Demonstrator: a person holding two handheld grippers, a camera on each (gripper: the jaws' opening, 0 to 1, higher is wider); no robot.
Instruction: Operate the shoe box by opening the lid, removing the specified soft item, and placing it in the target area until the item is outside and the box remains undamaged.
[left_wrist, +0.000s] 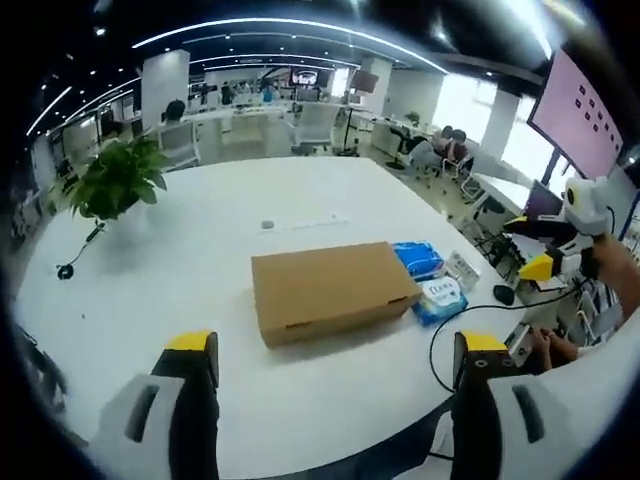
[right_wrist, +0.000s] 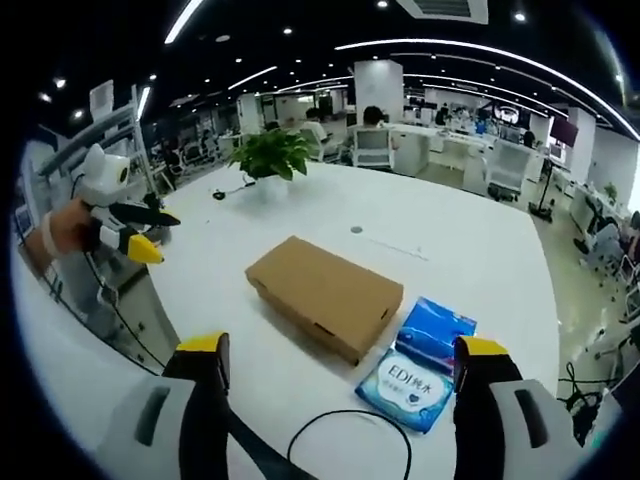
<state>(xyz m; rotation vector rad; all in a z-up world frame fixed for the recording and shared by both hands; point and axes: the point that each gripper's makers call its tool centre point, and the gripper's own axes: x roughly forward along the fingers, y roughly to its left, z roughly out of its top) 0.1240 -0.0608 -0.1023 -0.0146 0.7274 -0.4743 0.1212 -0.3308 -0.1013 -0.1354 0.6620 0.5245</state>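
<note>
A closed brown cardboard shoe box (left_wrist: 330, 290) lies flat on the white table (left_wrist: 200, 250), its lid down. My left gripper (left_wrist: 335, 348) hovers above the near table edge, open and holding nothing, with the box just ahead of its yellow-tipped jaws. In the right gripper view the same box (right_wrist: 325, 295) lies ahead of my right gripper (right_wrist: 342, 350), which is also open and holding nothing. Each gripper is held in a hand at opposite sides of the table: the right gripper (left_wrist: 548, 247) and the left gripper (right_wrist: 128, 232). The box's contents are hidden.
Two blue soft packs (left_wrist: 428, 275) (right_wrist: 420, 365) lie against one end of the box. A potted plant (left_wrist: 120, 175) (right_wrist: 270, 153) stands far across the table. A black cable (right_wrist: 350, 440) loops near the table edge. Office desks and chairs stand behind.
</note>
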